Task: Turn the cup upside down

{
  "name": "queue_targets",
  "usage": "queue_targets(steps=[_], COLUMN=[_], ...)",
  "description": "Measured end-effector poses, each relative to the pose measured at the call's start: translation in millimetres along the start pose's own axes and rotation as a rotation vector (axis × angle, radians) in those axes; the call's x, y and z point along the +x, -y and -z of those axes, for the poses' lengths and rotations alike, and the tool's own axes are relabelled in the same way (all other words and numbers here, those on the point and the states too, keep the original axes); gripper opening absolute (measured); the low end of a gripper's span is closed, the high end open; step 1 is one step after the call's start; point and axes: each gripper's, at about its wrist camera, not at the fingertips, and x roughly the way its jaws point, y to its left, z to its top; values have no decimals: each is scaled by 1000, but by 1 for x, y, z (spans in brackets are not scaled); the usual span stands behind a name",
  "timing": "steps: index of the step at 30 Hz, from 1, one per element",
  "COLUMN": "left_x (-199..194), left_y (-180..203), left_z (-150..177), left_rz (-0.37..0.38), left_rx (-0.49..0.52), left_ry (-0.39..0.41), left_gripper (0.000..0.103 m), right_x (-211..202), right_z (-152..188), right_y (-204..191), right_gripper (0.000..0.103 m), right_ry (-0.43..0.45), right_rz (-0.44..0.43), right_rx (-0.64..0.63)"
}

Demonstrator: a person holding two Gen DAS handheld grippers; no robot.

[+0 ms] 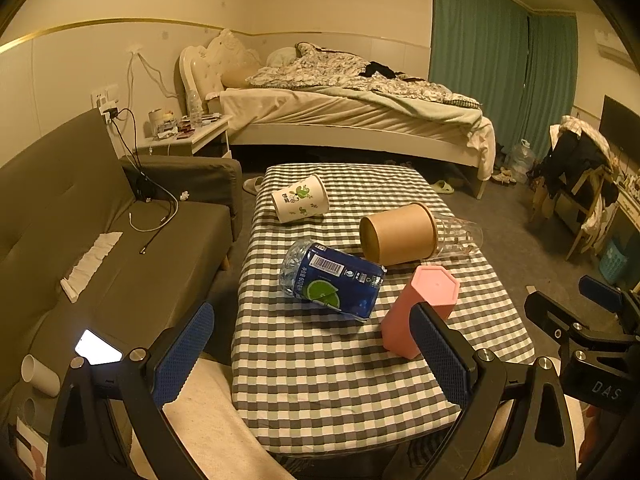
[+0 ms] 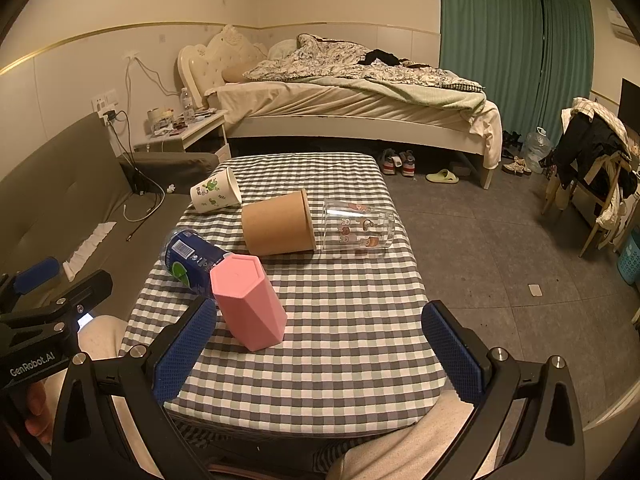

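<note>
The checked surface [image 2: 340,320] carries everything, and the biggest thing on it is the brown paper tub [image 2: 280,222], lying on its side with its rim toward a clear printed glass [image 2: 360,230], also on its side and seemingly touching that rim. Left of the tub lies a blue-labelled bottle [image 1: 332,280], crumpled and apparently empty, and beyond it at the far left corner a white paper cup [image 1: 300,199] with green prints, tipped over. Nearest the camera stands the pink cup [image 2: 250,302], a faceted hexagonal tumbler that seems to be already mouth down, its closed flat end uppermost, just beside the bottle; whether this or one of the fallen cups is the one to turn I cannot tell. None of the containers shows any contents; the glass is plainly empty and the openings of the others face away. The pink cup looks like stiff, light plastic, its flat faces offering good purchase, so I would pinch it across two opposite facets at mid-height; the paper cup would crush under a hard squeeze and the glass would be slippery and breakable. The left tool [image 1: 316,356] hangs wide apart with nothing between its pads, low at the near edge, and the right tool [image 2: 320,352] is likewise spread and empty.
</note>
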Motion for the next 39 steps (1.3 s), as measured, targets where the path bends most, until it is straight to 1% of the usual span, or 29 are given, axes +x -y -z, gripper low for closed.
queue_targets(steps=[39], left_x=[2], left_y=[0], left_z=[0], left_rz=[-7], left_rx=[6], left_ry=[-3], left_gripper=[101], right_x=[5], right_z=[4], right_y=[3], right_gripper=[103], right_ry=[-13], right_rz=[-2], right_rx=[2])
